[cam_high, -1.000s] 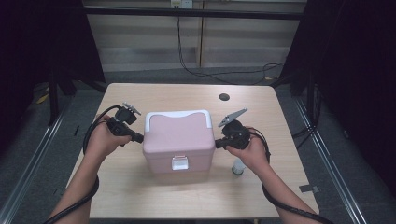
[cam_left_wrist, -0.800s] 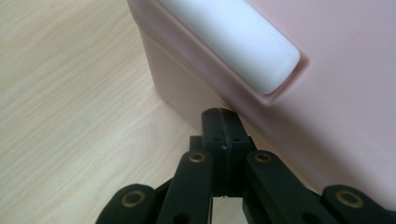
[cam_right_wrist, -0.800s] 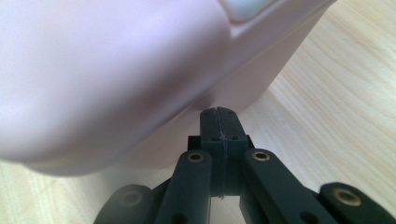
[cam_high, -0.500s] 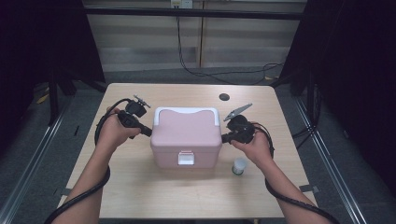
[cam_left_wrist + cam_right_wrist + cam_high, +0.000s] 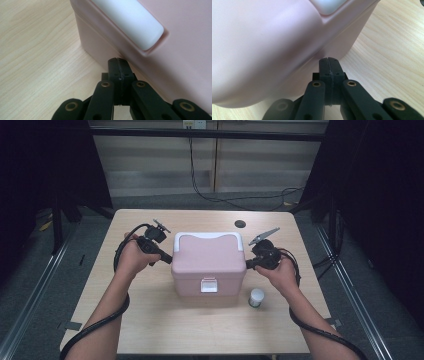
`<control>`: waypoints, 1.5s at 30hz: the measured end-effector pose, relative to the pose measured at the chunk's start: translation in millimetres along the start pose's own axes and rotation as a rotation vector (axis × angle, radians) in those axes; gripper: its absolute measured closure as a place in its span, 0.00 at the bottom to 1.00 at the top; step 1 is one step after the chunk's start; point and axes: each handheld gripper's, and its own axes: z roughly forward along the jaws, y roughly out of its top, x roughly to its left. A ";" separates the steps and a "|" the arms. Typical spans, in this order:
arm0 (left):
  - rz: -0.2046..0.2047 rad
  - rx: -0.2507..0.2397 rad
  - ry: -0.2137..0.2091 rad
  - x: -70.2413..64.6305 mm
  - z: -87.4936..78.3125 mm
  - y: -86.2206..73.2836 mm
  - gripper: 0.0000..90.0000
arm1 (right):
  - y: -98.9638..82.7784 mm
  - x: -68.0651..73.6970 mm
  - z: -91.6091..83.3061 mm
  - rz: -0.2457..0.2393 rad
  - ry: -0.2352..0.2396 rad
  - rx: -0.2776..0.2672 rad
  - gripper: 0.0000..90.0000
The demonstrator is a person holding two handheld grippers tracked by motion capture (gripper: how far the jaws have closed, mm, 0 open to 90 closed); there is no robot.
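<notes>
Sitting a little farther from the person than in the two earlier high views is the pink box, which has slid across the table away from the near edge, and both hands have travelled with it. The left gripper is pressing its tip against the box's left side, and the right gripper is pressing against the right side, so the box is being squeezed between them rather than held inside either one. Both pairs of jaws are standing fully closed with nothing between them: in the left gripper view the left gripper is showing its pads meeting flat, tip against the pink wall just under the lid's rim and below the end of the white handle, and in the right gripper view the right gripper is doing the same at the seam under the lid on the opposite side. The small white jar is standing where it stood before, near the box's front right corner but now more clearly apart from it. Bare tabletop is lying open in front of the box, and more is lying behind it, where a dark round hole is sitting near the far edge.
</notes>
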 end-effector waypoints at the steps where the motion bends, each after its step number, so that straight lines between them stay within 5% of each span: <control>1: -0.001 -0.002 0.001 -0.4 -0.1 0.1 1.00 | -0.1 -0.4 -0.1 -0.001 -0.001 -0.001 1.00; 26: -0.036 -0.032 -0.010 3.1 -16.0 -18.2 1.00 | 5.2 8.2 3.2 -0.001 0.027 -0.014 1.00; 31: -0.021 -0.005 0.010 -2.5 -15.7 -16.1 1.00 | 5.2 8.3 0.2 -0.002 0.040 -0.022 1.00; 35: -0.034 -0.010 -0.015 -2.8 -15.8 -21.5 1.00 | 4.5 10.4 -0.8 0.002 0.047 -0.016 1.00; 45: -0.029 0.001 -0.015 -9.2 -17.3 -36.0 1.00 | 3.2 25.5 -3.8 -0.030 0.041 0.010 1.00</control>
